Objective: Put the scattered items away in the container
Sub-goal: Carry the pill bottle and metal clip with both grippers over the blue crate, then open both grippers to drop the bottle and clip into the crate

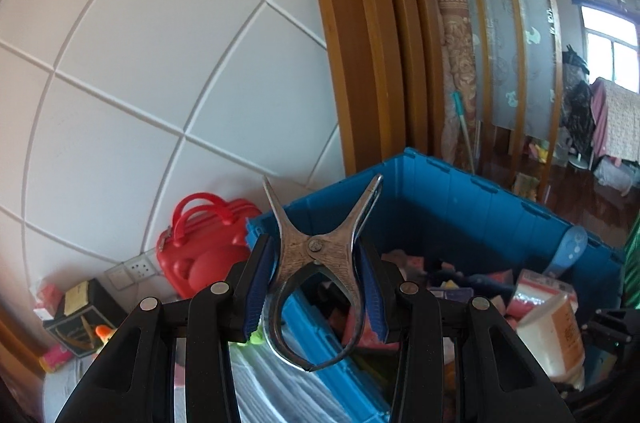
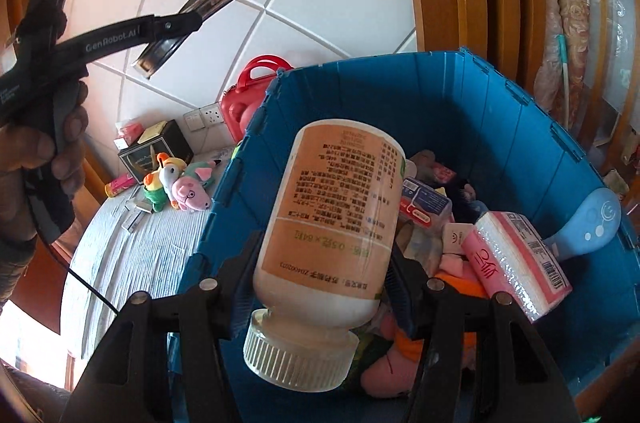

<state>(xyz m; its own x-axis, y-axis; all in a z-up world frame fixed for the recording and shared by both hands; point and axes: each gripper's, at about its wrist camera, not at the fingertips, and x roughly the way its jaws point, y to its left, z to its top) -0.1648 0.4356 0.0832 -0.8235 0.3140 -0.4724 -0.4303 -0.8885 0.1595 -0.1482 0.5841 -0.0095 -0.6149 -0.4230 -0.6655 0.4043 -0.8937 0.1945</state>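
1. A worn steel spring clamp with a looped handle is clenched between the blue-padded fingers of the left gripper, with its two prongs pointing up and away.
2. A white plastic pill bottle with an orange label and a ribbed cap is grasped by the fingers of the right gripper, cap nearest the camera, bottom tilted toward the far wall.
3. The big blue plastic storage crate stands on a pale striped desk; it is already partly filled with plush toys, cartons and a pink wrapped pack.
4. In the right wrist view the bottle is seen over the crate's near-left part, so it appears ready to be let go; the clamp is held high at the left, outside the crate's left wall, in the person's hand.
5. For a good drop, the bottle is best lowered close to the pile before the fingers are spread, so that it is not bounced out over the rim.
6. The clamp should be brought right across the blue rim first; its prongs could be caught on the wall if it is released too early.
7. Small plush animals and a dark box are left on the desk at the far left, apparently yet to be collected.
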